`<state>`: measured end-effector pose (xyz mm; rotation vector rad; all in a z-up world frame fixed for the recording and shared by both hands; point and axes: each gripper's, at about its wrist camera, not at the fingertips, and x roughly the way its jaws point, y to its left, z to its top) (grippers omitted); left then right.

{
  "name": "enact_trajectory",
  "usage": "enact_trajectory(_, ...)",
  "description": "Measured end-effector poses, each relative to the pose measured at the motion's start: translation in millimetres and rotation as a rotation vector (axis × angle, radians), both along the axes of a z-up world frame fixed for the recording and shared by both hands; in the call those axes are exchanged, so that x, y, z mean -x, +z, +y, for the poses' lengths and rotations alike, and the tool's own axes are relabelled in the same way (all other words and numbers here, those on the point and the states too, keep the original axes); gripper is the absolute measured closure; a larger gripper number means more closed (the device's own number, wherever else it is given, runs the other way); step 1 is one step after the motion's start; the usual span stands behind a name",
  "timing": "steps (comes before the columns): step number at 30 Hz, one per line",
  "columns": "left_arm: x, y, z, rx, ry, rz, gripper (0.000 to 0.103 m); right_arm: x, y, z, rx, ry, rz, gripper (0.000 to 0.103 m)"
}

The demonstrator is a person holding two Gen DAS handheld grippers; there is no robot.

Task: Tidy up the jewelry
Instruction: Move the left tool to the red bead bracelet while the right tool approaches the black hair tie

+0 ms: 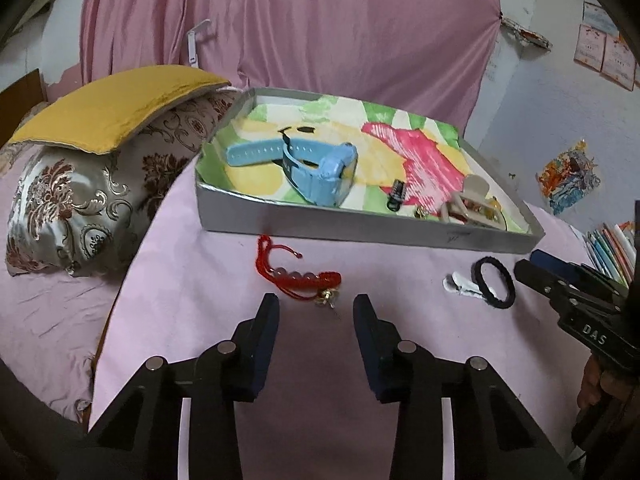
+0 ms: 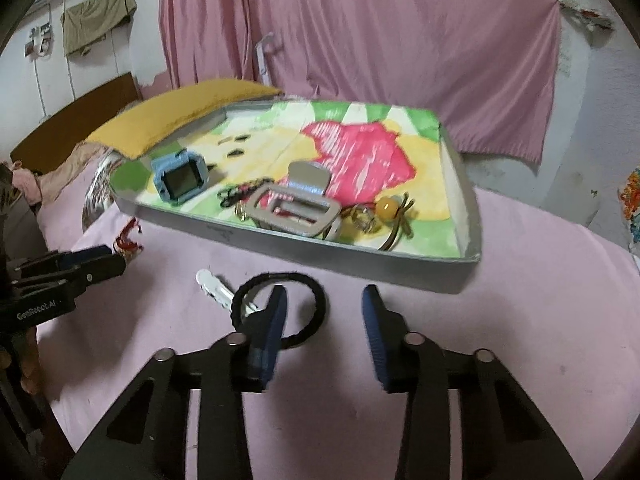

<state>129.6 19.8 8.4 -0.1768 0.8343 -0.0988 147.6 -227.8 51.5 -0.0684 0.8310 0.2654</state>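
A bed covered in a pink sheet (image 1: 192, 280) carries a shallow grey tray (image 1: 320, 232) lined with a bright green, yellow and pink drawing.

The left gripper (image 1: 316, 308) hovers low over the sheet with its jaws spread wide and nothing between them. A red cord bracelet (image 1: 296, 276) with pale beads and a small gold bell lies on the sheet just ahead of the fingertips, between them and the tray's near wall. The bell end sits closest to the gap; the cord trails off toward the left finger's side.

The right gripper (image 2: 324, 300) also has its jaws wide apart and empty. A black hair tie (image 2: 280, 308) lies flat on the sheet at its left finger; that finger's blue pad covers part of the ring, so most of the loop lies outside the gap. A white hair clip (image 2: 214, 286) lies just beside the tie, farther left, touching or tucked under it.

Inside the tray, a blue watch (image 1: 316, 168) sits near the left end. Toward the near right corner lie a beige claw clip (image 2: 298, 204), a small black clip (image 1: 396, 194), and a yellow bead hair ornament (image 2: 388, 206).

A patterned pillow (image 1: 88, 196) with a yellow cushion (image 1: 116, 108) on it lies left of the tray.
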Motion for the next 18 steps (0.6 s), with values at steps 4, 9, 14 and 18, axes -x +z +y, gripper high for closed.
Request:
enact_trajectory(4,-4.7,1.7,-5.1,-0.02,-0.004,0.012,0.071,-5.6,-4.7,2.9,0.014,0.014,0.03,0.075)
enact_trajectory(9,-11.0,2.2,-10.7,-0.059,0.003,0.024,0.071,-11.9,-7.5,1.8,0.006,0.01,0.054,0.08)
enact_trajectory(14,-13.1,2.5,-14.6,-0.096,-0.003,0.027,0.084,-16.1,-10.1,1.7,-0.017,0.03,0.075,0.082)
enact_trajectory(18,-13.0,3.0,-15.9,-0.113,0.0,0.034,0.091,-18.9,-10.7,5.8,-0.014,0.057,0.076,0.089)
